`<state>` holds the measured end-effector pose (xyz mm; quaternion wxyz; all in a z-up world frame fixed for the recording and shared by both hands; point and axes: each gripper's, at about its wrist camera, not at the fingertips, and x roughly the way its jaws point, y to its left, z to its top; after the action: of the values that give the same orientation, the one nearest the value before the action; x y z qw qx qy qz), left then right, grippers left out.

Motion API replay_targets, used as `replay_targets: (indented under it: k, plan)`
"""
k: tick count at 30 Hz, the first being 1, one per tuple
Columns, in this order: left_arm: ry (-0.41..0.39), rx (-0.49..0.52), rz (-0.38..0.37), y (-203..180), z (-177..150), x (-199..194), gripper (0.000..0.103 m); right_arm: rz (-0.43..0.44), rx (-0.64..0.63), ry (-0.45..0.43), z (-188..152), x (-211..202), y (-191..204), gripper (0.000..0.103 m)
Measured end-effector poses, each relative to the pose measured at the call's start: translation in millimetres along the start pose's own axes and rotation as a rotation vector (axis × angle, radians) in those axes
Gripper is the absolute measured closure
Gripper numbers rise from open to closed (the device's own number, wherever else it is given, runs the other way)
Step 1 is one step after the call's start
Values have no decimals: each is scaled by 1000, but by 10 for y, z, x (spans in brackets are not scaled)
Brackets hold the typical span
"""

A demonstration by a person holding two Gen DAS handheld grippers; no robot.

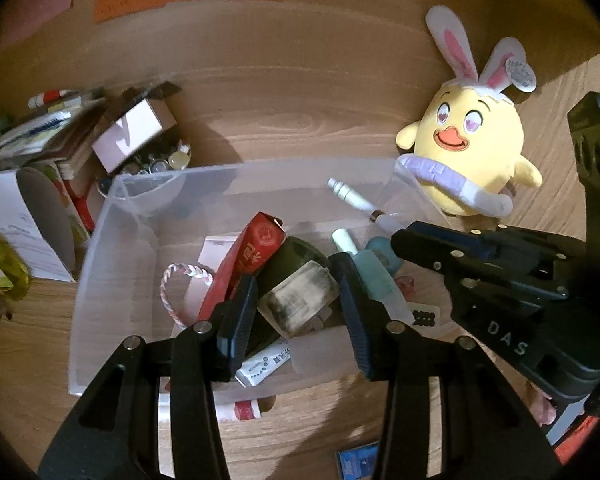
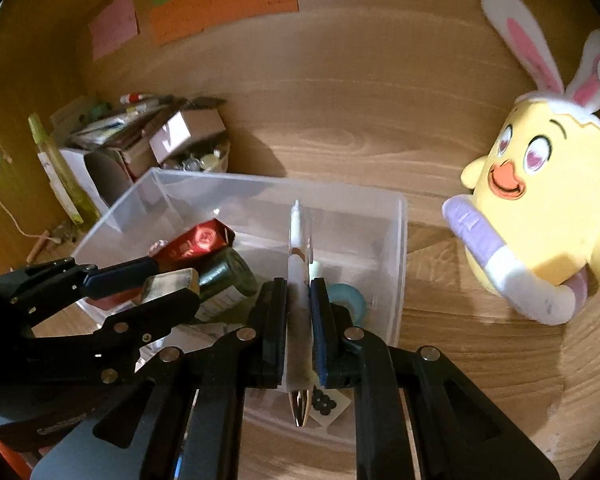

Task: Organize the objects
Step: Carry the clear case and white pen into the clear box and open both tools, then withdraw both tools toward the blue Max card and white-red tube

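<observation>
Both my tongs are over the clear plastic storage bin [image 2: 396,248] on the wood-grain bench [image 2: 340,120], tilted down into it. My right tongs [image 2: 299,280] are clamped tight on a slim white pen [image 2: 296,236] with a metal clip; it stands upright between the pads, tip poking up above them, over the right half of the bin. From the left view that same pen [image 1: 352,198] slants near the bin's far right corner, with the right tongs [image 1: 404,240] coming in from that side.

My left tongs [image 1: 298,280] are part open, and between the pads sits a squat dull-silver capped block [image 1: 300,300]. Are the pads pressing on it? I cannot tell. In the right view the left tongs [image 2: 172,276] bracket that block [image 2: 168,284] at the bin's left side.

Inside the bin: a dark green glass bottle [image 2: 224,276] lying on its side, a red packet with gold print [image 1: 256,256] leaning against it, a pink-and-white braided cord loop [image 1: 184,280], a pale teal roll of tape [image 2: 348,296] near the right wall.

Off the bin's right corner, a yellow plush chick with white-and-pink rabbit ears [image 1: 472,148] sits upright on the bench. At the far left of the bench, a heap of small boxes and papers [image 1: 60,148].
</observation>
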<state>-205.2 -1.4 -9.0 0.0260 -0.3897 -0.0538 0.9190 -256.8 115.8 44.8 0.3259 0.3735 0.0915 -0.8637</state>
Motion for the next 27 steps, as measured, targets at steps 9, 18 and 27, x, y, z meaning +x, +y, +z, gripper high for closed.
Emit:
replay_targets:
  k: [9,18,27]
  plan:
    - [22,1,-27,5,-12,20,60,-17,-30,37,-32,67,42,92]
    - [-43,22,-33,-54,-15,-296,51,-27,-49,2,-25,-215,95,68]
    - [-150,17,-5,35,-65,-874,13,-70,-97,-112,-92,-737,219,34]
